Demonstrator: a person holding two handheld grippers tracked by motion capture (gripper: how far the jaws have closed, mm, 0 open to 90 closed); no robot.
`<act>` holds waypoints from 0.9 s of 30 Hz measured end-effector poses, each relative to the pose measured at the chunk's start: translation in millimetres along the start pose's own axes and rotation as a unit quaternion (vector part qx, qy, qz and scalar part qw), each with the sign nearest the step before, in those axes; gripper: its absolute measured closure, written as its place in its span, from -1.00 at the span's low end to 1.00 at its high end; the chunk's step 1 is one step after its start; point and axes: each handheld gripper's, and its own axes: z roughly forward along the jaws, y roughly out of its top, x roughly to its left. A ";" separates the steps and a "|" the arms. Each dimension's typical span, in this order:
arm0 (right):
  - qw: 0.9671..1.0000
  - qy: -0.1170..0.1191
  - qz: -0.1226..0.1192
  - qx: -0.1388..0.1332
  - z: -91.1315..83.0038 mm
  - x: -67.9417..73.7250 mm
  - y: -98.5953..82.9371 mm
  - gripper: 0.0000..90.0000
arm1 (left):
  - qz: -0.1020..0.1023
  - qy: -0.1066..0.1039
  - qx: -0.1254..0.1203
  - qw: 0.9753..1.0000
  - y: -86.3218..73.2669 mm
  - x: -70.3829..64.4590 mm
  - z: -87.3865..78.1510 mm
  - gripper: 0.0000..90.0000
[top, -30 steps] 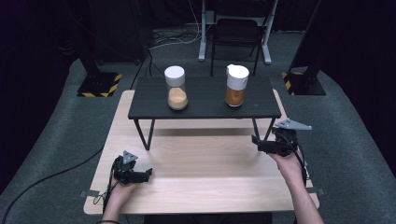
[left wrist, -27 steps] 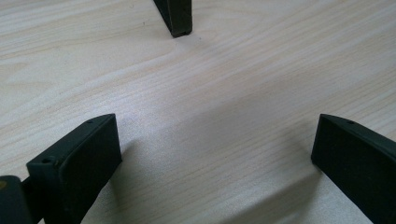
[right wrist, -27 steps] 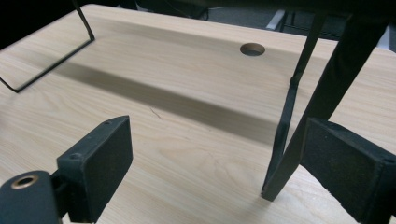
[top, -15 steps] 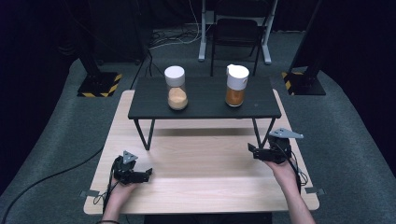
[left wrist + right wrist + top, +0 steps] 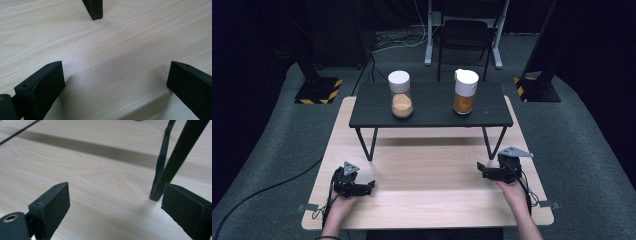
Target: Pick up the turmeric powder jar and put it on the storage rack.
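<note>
Two white-lidded jars stand on a small black table [image 5: 432, 116]: the left jar [image 5: 401, 95] holds pale tan powder, the right jar [image 5: 465, 92] an orange filling. My left gripper [image 5: 368, 186] rests low over the wooden table's near left, jaws pointing right. They are open over bare wood [image 5: 115, 75], with one black table leg [image 5: 95, 10] ahead. My right gripper [image 5: 480, 170] is at the near right, jaws pointing left. It is open [image 5: 116, 195] with nothing between the jaws, beside the black table's right legs [image 5: 170, 157].
The light wooden table [image 5: 427, 200] carries the black one across its far half. Cables trail from both grippers off the near edge. A dark chair [image 5: 464, 35] and stand bases [image 5: 318, 91] sit on the grey floor beyond.
My right gripper has come down and slightly left, toward the wooden table near the black table's right legs. The left gripper and both jars have stayed put.
</note>
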 end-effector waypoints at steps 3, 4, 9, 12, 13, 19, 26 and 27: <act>1.000 -0.002 0.001 0.007 4.1 -1.4 -4.1 -0.85 | 0.000 0.000 0.000 1.000 0.0 0.0 0.0 -0.98; 1.000 -0.003 0.000 0.009 5.6 -1.9 -5.2 -0.85 | 0.000 0.000 0.000 1.000 0.0 0.0 0.0 -0.98; 1.000 -0.007 -0.001 0.019 11.9 -3.3 -12.0 -0.85 | 0.000 0.000 0.000 1.000 0.0 0.0 0.0 -0.98; 1.000 -0.007 0.002 0.028 16.2 -3.8 -16.2 -0.85 | 0.000 0.000 0.000 1.000 0.0 0.0 0.0 -0.98; 1.000 -0.009 0.001 0.030 17.9 -3.5 -18.3 -0.85 | 0.000 0.000 0.000 1.000 0.0 0.0 0.0 -0.98; 0.999 -0.009 0.000 0.041 23.0 -4.5 -22.4 -0.86 | 0.000 0.000 0.000 1.000 0.0 0.0 0.0 -0.98; 0.998 -0.007 -0.002 0.054 29.4 -4.8 -24.5 -0.86 | 0.000 0.000 0.000 1.000 0.0 0.0 0.0 -0.98; 0.998 -0.007 -0.001 0.056 30.2 -4.7 -24.8 -0.86 | 0.000 0.000 0.000 1.000 0.0 0.0 0.0 -0.98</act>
